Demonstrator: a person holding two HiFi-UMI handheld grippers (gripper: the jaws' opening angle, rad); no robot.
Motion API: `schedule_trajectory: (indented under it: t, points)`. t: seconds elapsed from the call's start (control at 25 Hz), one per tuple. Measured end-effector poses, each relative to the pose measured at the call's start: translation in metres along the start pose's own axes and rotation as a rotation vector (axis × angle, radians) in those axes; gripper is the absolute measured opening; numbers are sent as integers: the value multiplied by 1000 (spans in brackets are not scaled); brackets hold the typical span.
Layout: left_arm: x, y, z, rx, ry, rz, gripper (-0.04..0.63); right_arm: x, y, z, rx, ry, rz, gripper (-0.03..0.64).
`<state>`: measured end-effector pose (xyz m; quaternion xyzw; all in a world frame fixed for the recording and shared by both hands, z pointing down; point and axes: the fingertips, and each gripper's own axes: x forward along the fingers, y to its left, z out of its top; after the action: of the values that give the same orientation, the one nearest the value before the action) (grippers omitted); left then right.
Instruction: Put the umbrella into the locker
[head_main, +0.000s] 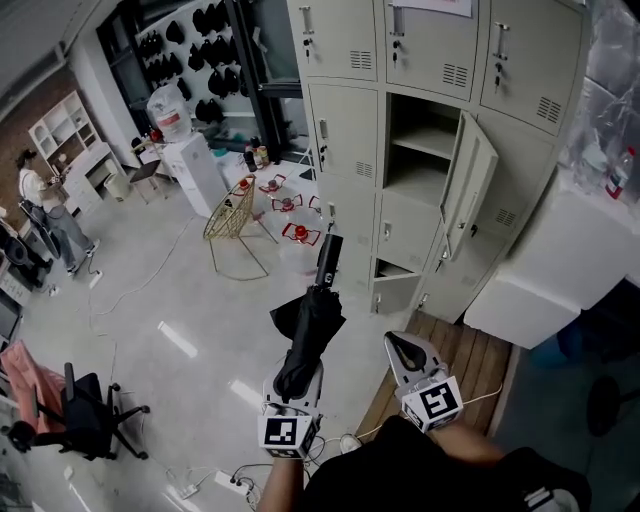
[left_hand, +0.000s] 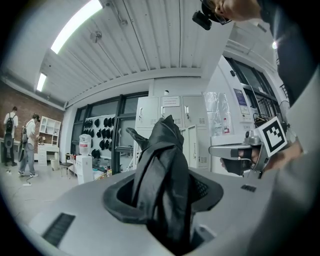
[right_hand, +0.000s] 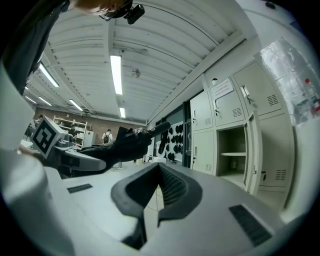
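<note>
A folded black umbrella sticks out forward from my left gripper, handle end pointing towards the lockers. In the left gripper view the jaws of the left gripper are shut on the umbrella's bunched fabric. My right gripper hangs beside it on the right, jaws closed and holding nothing. The right gripper faces the grey locker bank, where one compartment stands open with its door swung out to the right. That view also shows the open compartment and the umbrella at left.
A wooden pallet lies on the floor below my right gripper, next to a white box. A gold wire stand, a water dispenser and an office chair stand to the left. A power strip and cables lie near my feet.
</note>
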<state>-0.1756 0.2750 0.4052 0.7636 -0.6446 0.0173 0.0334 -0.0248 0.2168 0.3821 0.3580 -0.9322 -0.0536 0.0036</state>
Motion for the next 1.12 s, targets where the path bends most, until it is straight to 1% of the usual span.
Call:
schedule_trajectory:
  t: [0.16, 0.4, 0.8, 1.12]
  points:
    - [15, 4, -2, -3, -1, -22, 207, 3, -10, -1, -2, 0, -33, -2]
    - [54, 6, -7, -45, 4, -75, 207, 19, -45, -3, -17, -20, -103, -2]
    - [159, 6, 6, -34, 0, -155, 207, 69, -126, -13, -26, -9, -163, -2]
    - [238, 1, 7, -28, 19, -196, 208, 103, -190, -20, -22, -4, -187, -2]
